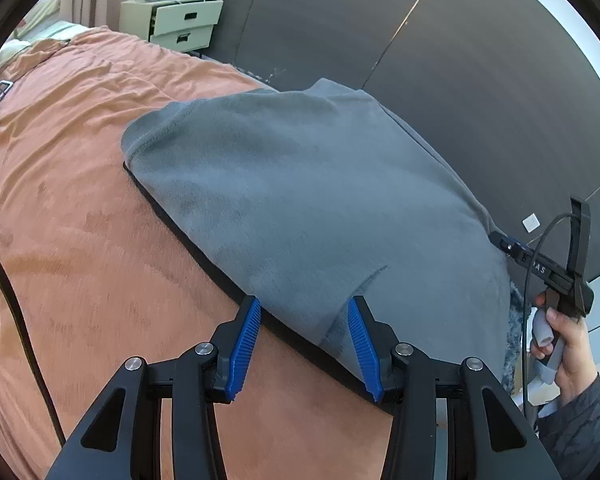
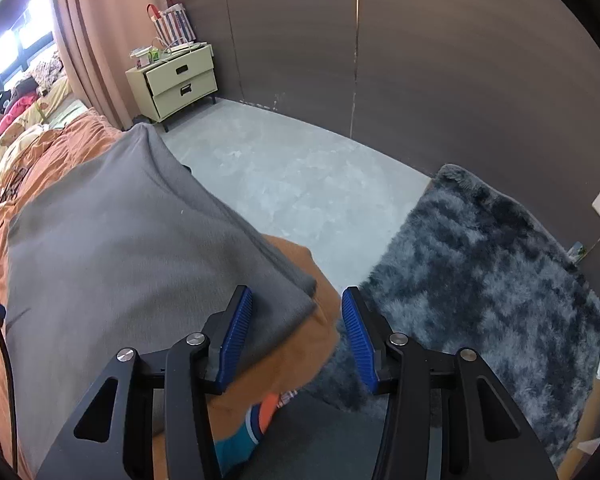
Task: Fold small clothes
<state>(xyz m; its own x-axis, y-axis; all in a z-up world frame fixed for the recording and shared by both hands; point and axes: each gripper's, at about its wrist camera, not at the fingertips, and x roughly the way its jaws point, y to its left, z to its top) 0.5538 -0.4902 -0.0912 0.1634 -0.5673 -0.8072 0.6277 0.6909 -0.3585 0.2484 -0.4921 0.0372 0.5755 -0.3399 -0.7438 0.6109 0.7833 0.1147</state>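
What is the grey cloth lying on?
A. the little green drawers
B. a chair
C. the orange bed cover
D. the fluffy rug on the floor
C: the grey cloth is spread flat on the orange bed cover, while the fluffy rug lies down on the floor and the green drawers stand by the far wall.

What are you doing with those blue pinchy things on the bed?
A person is folding a small grey garment that lies on the orange bedspread. Each hand holds a two-finger tool. The left gripper is open, its blue pads on either side of the garment's near edge without squeezing it. The right gripper is open too, by the garment's corner at the edge of the bed, above a fluffy rug. Nothing is being held right now.
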